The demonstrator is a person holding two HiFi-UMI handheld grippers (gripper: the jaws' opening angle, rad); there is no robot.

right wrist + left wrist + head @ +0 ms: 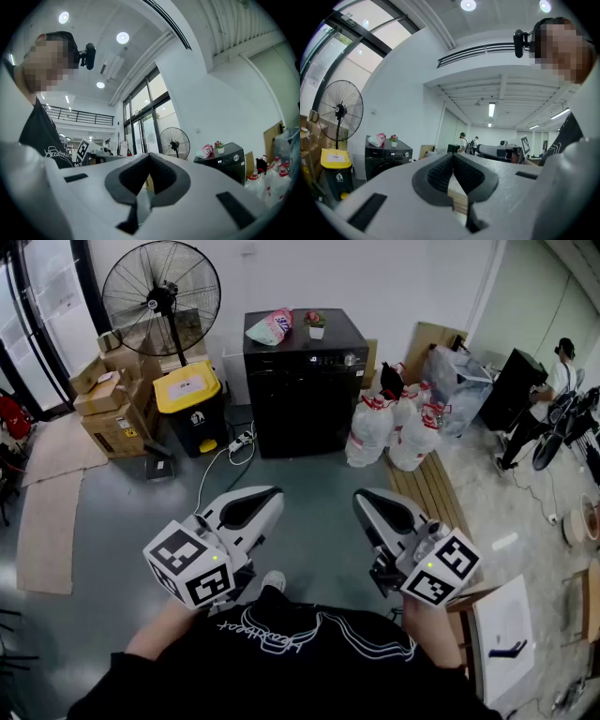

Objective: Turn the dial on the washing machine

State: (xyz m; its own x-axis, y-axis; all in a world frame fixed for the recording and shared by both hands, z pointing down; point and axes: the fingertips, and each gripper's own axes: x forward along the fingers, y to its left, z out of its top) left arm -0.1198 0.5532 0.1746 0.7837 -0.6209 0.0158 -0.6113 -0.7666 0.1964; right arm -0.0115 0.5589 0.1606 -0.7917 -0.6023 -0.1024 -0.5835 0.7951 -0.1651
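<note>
The room is a workshop-like space with a grey floor and white walls.

In the head view, a black washing machine [305, 381] stands against the far wall at 12 o'clock. Its dial [350, 359] sits at the right end of the control strip. On its lid lie a pink and green bag [270, 326] and a small potted plant [316, 324]. A standing fan [161, 292] rises at 11 o'clock, with a yellow-lidded bin [192, 404] below it and cardboard boxes [108, 395] at 10 o'clock. Tied white sacks [394, 432] crowd the machine's right side at 1 o'clock. A seated person [553, 390] is at 2 o'clock. The left gripper [267, 498] and the right gripper [367, 502] are held out low at 6 o'clock. Both point toward the machine and are well apart from it.

In the left gripper view, the jaws are pressed together at their tips with nothing between them. The washing machine is small and far off at 9 o'clock, the fan and the bin to its left. The dial is a tiny pale spot on its front.

In the right gripper view, the jaws also meet tip to tip and pinch nothing. The washing machine stands at 3 o'clock, and its dial shows on the panel. The fan is just left of the machine, before tall glass doors.
</note>
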